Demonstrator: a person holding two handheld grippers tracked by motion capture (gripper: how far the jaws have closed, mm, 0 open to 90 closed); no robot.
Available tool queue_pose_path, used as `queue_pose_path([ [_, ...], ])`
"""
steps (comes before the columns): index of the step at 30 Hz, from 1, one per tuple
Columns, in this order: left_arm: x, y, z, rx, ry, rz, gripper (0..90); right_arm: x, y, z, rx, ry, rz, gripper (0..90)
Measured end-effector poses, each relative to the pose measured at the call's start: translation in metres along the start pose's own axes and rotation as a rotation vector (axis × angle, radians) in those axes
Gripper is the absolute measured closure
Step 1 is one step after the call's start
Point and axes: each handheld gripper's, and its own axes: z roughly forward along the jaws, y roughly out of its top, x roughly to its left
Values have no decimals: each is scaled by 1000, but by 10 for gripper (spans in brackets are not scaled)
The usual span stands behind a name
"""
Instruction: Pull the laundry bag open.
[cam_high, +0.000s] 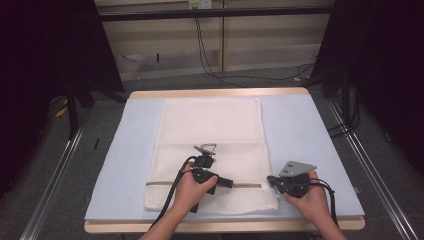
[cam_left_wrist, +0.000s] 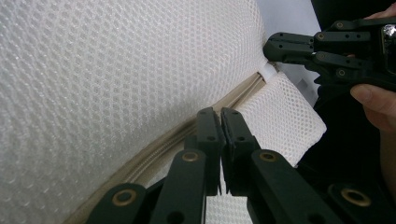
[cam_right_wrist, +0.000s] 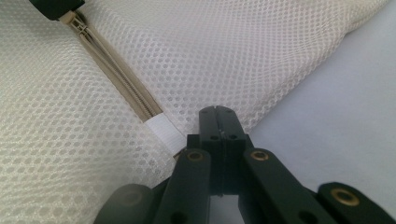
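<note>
Your left gripper (cam_high: 226, 182) is clamped on the slider of the beige zipper (cam_high: 247, 185) of the white mesh laundry bag (cam_high: 210, 130), while your right gripper (cam_high: 271, 180) pinches the bag's right end, so the zipper runs left-right between them along the bag's near edge.

The left gripper (cam_left_wrist: 220, 122), jaws together, rests on the white mesh laundry bag's (cam_left_wrist: 102, 79) beige zipper (cam_left_wrist: 173, 140); the right gripper (cam_left_wrist: 273, 49) touches the zipper's far end.

A wooden bench (cam_high: 220, 93) carries a pale blue mat (cam_high: 300, 135) that covers nearly its whole top. Flat on the mat, about midway between its side edges, lies a white mesh laundry bag (cam_high: 210, 130), its beige zipper (cam_high: 247, 185) running along the end nearest the person.
</note>
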Motion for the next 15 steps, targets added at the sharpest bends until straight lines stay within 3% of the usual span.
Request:
queue_pose_path([
  [8,8,-4,-9,-9,24,-13,871,0,0,0,-3,3,-12,900],
  [15,13,-6,-13,-9,11,-19,871,0,-1,0,-7,5,-12,900],
])
